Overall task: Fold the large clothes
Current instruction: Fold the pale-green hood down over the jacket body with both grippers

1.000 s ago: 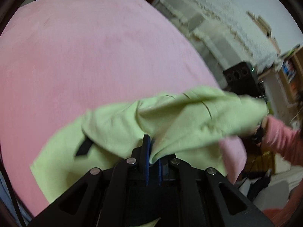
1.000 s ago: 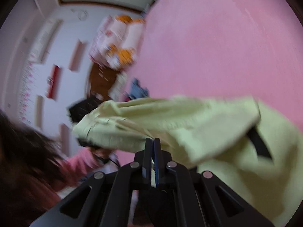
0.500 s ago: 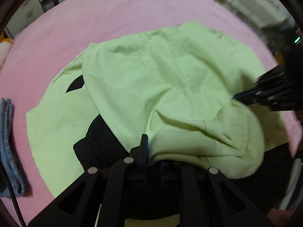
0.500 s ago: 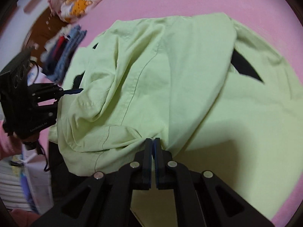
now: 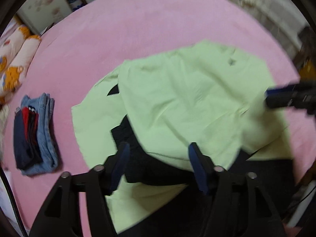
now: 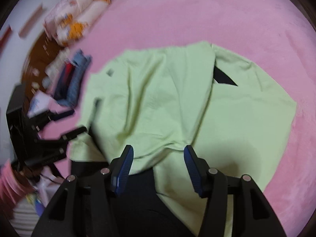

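Left wrist view: left gripper (image 5: 158, 156) jaws have just opened and stand wide, clear of the light green cotton garment (image 5: 187, 102). Right gripper (image 6: 158, 158) jaws likewise opened, gripping nothing. Garment lies folded over on the pink bed cover (image 5: 138, 23). Folded blue denim stack (image 5: 35, 134) lies apart.
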Tool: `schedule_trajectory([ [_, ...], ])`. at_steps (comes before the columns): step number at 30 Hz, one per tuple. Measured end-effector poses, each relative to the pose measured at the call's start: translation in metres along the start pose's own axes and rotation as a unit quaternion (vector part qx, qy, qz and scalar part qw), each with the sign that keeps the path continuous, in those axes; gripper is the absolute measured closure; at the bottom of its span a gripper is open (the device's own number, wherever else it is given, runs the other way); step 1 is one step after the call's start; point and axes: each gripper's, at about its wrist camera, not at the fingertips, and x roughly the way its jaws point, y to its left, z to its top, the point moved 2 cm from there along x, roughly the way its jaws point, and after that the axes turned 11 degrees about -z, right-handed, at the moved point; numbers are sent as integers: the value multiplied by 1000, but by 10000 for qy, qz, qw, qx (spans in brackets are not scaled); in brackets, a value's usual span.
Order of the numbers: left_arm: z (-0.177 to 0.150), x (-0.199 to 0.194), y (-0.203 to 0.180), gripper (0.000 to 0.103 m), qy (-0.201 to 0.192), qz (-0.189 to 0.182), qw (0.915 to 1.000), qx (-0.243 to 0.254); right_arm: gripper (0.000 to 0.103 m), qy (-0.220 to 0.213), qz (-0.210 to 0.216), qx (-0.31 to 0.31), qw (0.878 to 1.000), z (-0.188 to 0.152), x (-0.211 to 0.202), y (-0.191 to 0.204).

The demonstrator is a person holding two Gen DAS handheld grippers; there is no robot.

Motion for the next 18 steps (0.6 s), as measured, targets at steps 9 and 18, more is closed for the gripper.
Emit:
schedule_trajectory([
  [9, 0, 47, -22, 92, -100, -478, 9889, -1406, 99, 80, 1014, 1123, 9885, -19, 62, 28],
  [18, -38, 75, 7, 91, -49, -103, 9760, -2174, 103, -55, 334, 1031, 9941, -42, 102, 23],
])
